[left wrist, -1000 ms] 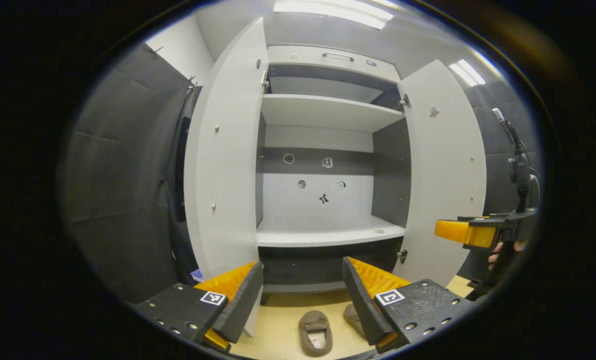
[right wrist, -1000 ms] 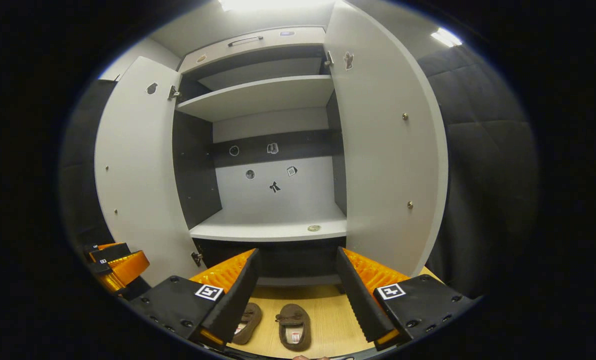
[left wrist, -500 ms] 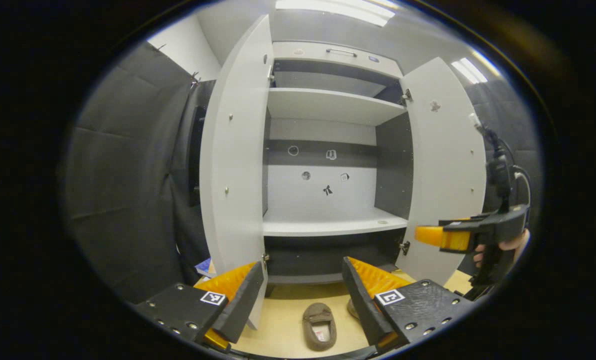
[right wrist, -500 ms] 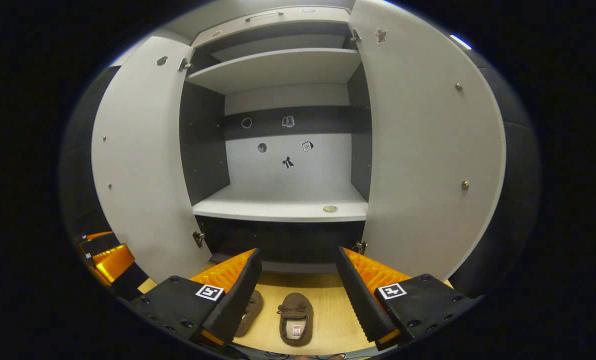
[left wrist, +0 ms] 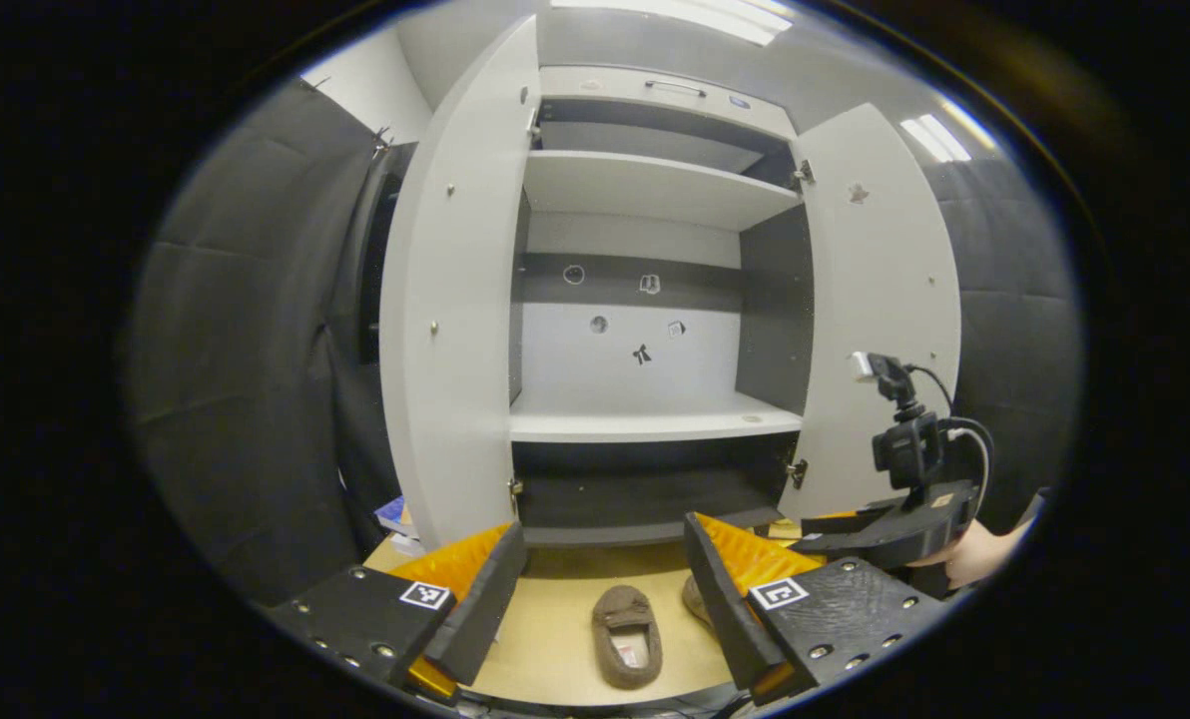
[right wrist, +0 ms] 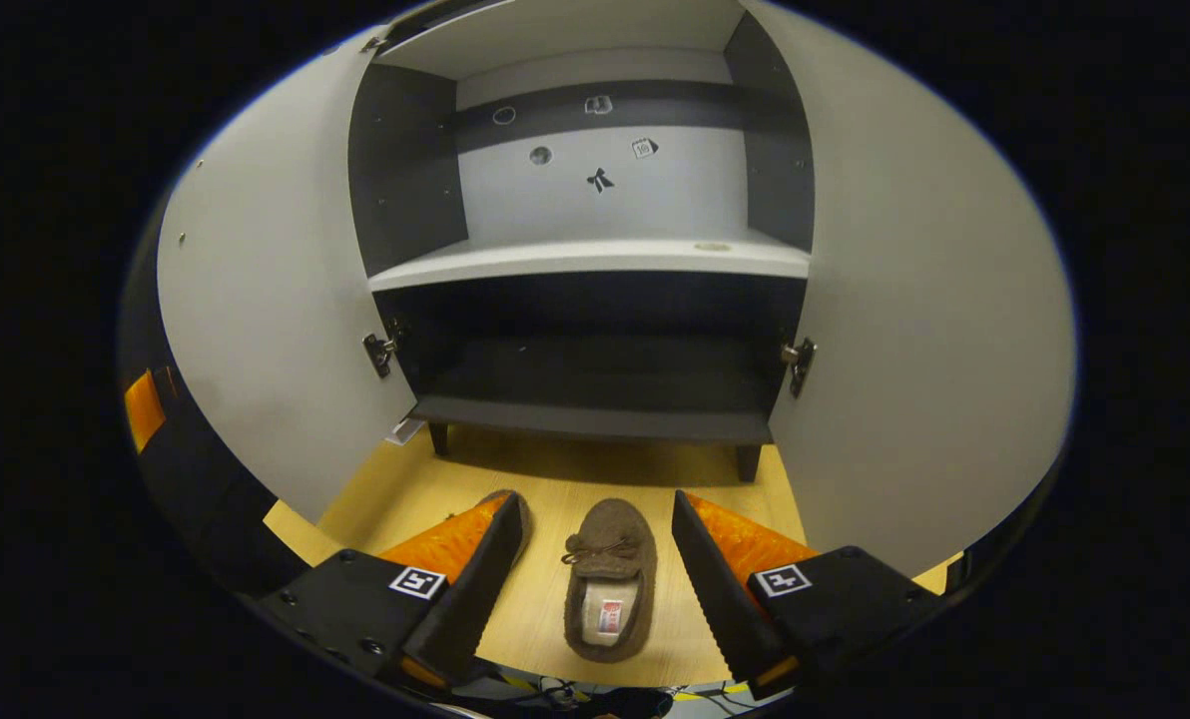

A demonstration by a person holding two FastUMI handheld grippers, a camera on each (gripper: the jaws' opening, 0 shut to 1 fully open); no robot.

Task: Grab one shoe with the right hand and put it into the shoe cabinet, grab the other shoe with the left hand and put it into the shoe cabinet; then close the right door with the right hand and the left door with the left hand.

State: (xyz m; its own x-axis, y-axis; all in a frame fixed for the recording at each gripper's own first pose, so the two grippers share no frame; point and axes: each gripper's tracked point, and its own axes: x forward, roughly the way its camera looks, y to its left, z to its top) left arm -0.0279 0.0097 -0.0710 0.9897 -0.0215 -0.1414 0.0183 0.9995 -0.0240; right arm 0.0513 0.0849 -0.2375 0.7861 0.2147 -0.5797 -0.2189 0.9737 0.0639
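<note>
Two brown slippers lie on the wooden floor in front of the open shoe cabinet point(right wrist: 595, 260). In the right gripper view, one slipper point(right wrist: 610, 584) shows between the spread fingers of my right gripper point(right wrist: 595, 507), which is open and touches nothing. The other slipper point(right wrist: 508, 499) peeks out behind the left finger. In the left gripper view, my left gripper point(left wrist: 604, 529) hangs open higher up, over one slipper point(left wrist: 627, 621); the second slipper point(left wrist: 697, 602) is half hidden by the right finger. The right gripper point(left wrist: 885, 534) is low at the right, held by a hand point(left wrist: 974, 554).
Both cabinet doors stand wide open, the left door point(right wrist: 266, 320) and the right door point(right wrist: 914, 330) flanking the floor space. A dark bottom compartment point(right wrist: 595, 384) sits under a white shelf point(left wrist: 655, 424). Padded dark walls point(left wrist: 246, 379) close in both sides.
The right gripper has dropped low toward the floor and tilted down, so the slipper now looks larger between its fingers. The left gripper has shifted only slightly.
</note>
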